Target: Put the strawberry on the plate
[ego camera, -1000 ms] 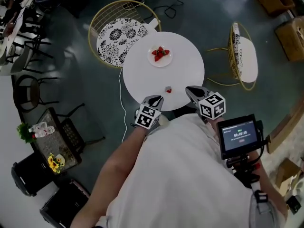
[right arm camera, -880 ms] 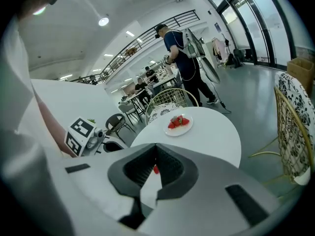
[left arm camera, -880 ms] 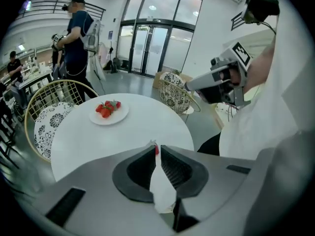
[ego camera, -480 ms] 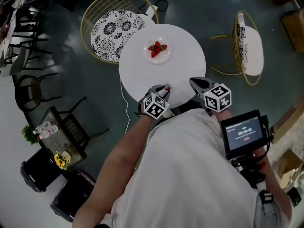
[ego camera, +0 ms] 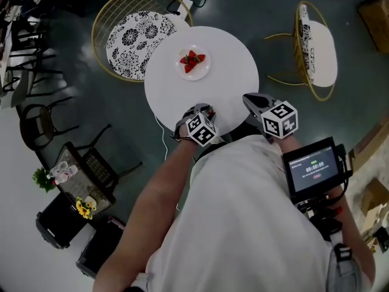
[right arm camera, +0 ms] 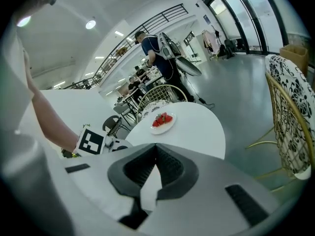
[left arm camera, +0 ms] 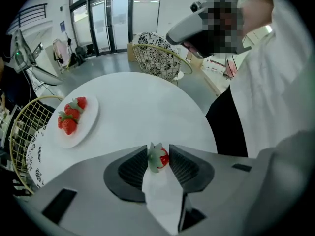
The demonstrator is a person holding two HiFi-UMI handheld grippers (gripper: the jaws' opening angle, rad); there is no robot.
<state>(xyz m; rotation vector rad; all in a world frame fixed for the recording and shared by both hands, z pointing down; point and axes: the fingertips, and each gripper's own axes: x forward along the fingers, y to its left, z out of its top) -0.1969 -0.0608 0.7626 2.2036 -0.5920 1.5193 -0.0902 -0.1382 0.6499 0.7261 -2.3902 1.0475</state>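
Red strawberry (left arm camera: 160,157) lies on the white surface (ego camera: 231,66) between the pads of the opening left claw (left arm camera: 158,150), green cap leftward, well apart from the plate (left arm camera: 91,117). Right claw (right arm camera: 155,149) is closed, empty. Gold wire chairs (ego camera: 130,35) flank the surface; the writing on the screen (ego camera: 315,169) is too small to read.

Dim, greyish head view; bright fisheye gripper views (dark vignetted corners)

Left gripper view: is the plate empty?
No, the white plate already holds several red strawberries with green tops.
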